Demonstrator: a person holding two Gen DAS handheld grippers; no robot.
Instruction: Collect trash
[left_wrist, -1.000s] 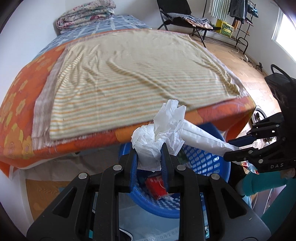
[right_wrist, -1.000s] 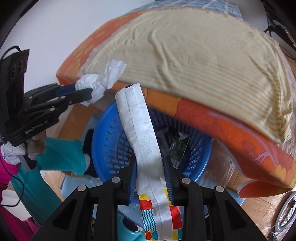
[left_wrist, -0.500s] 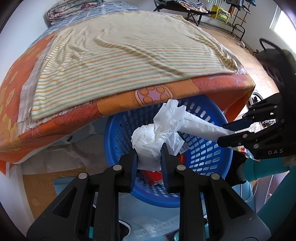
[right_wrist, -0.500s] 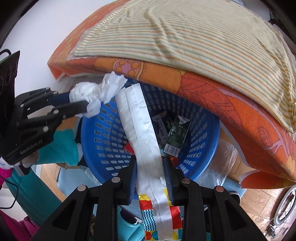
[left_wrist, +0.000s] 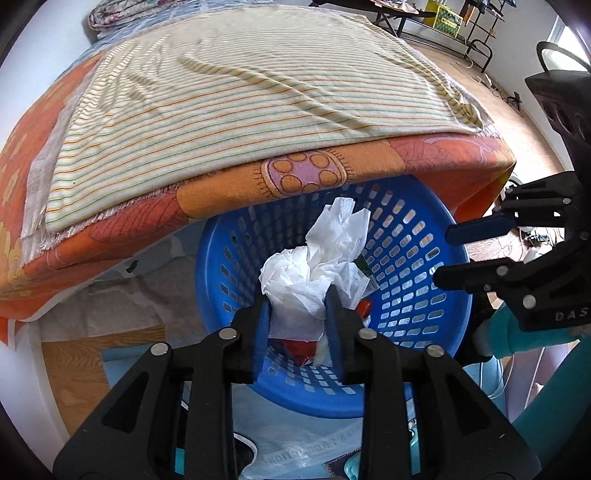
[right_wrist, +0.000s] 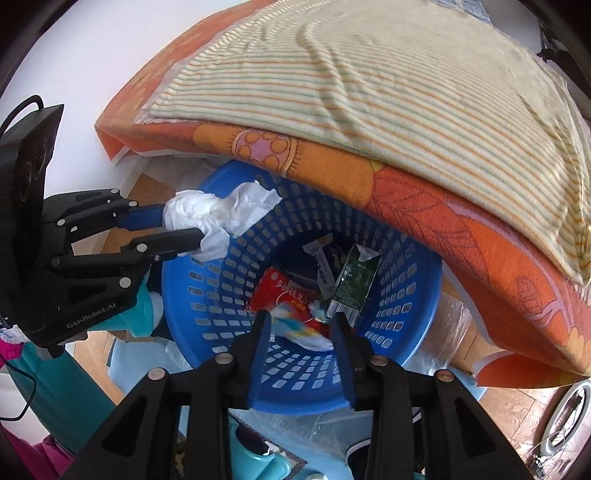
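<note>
A blue perforated basket (left_wrist: 417, 258) (right_wrist: 207, 295) stands on the floor under the bed's edge. My left gripper (left_wrist: 298, 301) is shut on a crumpled white tissue (left_wrist: 321, 269) and holds it over the basket; it also shows in the right wrist view (right_wrist: 181, 225), with the tissue (right_wrist: 221, 214) over the rim. My right gripper (right_wrist: 301, 325) is open and empty above the basket, also in the left wrist view (left_wrist: 443, 254). In the basket lie a green carton (right_wrist: 354, 284), a red packet (right_wrist: 277, 291) and a blurred white wrapper (right_wrist: 299, 332).
The bed with an orange cover (right_wrist: 461, 236) and a striped sheet (left_wrist: 240, 99) overhangs the basket's far side. A white wall (right_wrist: 92, 62) is at the left. Plastic sheeting and bags (left_wrist: 295, 454) lie on the wood floor by the basket.
My right gripper has opened and the long white wrapper has dropped from it into the basket. Both grippers have moved lower over the basket. The left still holds the tissue.
</note>
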